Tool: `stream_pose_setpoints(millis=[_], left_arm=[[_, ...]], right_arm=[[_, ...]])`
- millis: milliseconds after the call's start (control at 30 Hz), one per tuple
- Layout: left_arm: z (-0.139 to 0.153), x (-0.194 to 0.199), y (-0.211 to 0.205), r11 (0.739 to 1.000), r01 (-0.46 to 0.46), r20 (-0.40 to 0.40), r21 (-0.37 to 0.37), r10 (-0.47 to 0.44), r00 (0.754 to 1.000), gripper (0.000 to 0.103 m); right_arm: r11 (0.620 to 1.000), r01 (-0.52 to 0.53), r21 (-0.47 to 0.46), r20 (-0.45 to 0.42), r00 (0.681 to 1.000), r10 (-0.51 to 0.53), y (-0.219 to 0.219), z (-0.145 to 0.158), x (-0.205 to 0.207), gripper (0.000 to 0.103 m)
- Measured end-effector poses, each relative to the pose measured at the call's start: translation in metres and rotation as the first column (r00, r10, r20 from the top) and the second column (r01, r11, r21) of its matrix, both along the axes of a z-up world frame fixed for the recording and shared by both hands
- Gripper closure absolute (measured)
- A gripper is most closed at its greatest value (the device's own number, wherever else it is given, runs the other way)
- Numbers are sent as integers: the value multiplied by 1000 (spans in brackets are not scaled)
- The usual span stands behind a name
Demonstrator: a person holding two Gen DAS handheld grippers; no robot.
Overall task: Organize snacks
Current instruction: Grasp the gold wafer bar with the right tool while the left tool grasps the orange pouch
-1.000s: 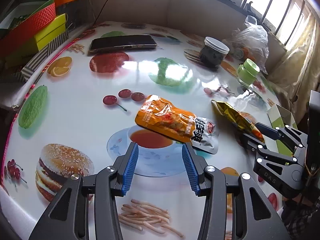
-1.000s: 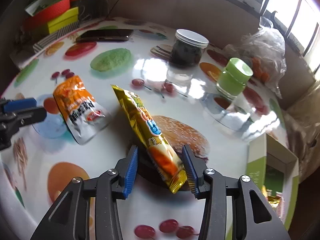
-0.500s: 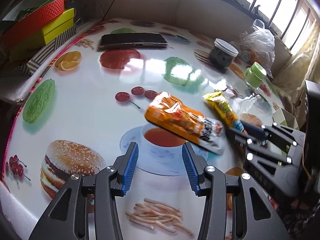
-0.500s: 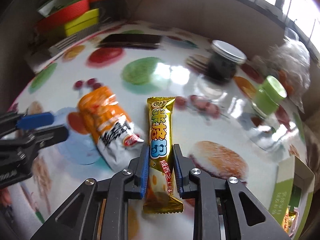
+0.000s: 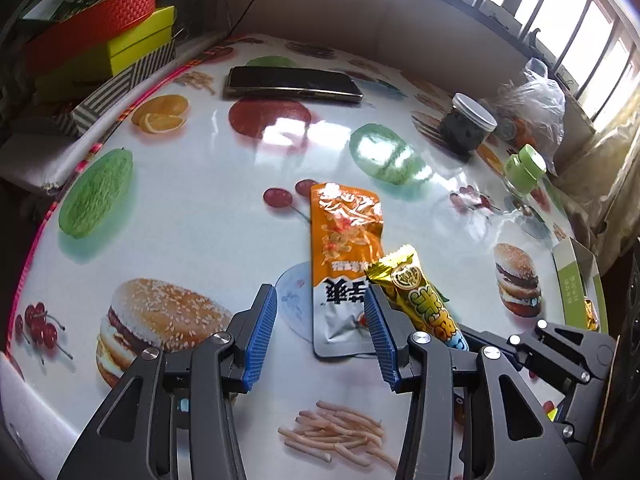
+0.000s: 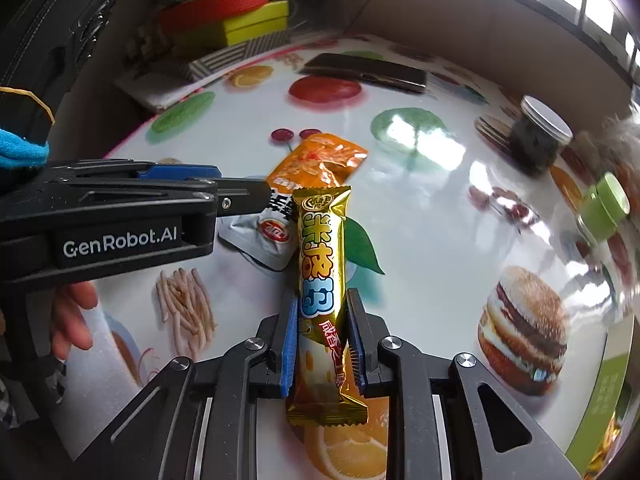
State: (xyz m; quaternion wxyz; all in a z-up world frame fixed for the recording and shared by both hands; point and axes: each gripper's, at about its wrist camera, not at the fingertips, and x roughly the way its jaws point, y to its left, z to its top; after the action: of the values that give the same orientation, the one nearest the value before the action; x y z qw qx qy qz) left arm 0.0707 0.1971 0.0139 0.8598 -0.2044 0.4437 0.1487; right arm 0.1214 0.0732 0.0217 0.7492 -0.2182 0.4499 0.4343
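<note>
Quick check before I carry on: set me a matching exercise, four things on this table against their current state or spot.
Things:
1. gold snack bar
2. orange snack pouch
3. phone
4. dark jar

States:
a. upright, white lid on
b. lying flat on the table, just ahead of the left tool
c. clamped in the right tool
d. flat at the far side, screen up

Pairs: 1-c, 2-b, 3-d, 4-a

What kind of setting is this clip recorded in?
Most likely a home, at a table by a window: a food-print tablecloth, a phone lying on it, stacked gift boxes beside it, and a jar near the barred window.
</note>
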Motion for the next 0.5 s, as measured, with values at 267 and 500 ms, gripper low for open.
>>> stream_pose_setpoints(millis=[267, 500], left_arm=[[-2, 20, -6, 998, 61, -17, 28, -60, 998, 44], [-9, 36, -12, 992, 87, -81, 91, -80, 993, 44]], right_arm=[[987, 160, 22, 2, 987, -161, -33, 0, 10, 82], [982, 187, 34, 4, 982, -188, -38, -1, 11, 82]])
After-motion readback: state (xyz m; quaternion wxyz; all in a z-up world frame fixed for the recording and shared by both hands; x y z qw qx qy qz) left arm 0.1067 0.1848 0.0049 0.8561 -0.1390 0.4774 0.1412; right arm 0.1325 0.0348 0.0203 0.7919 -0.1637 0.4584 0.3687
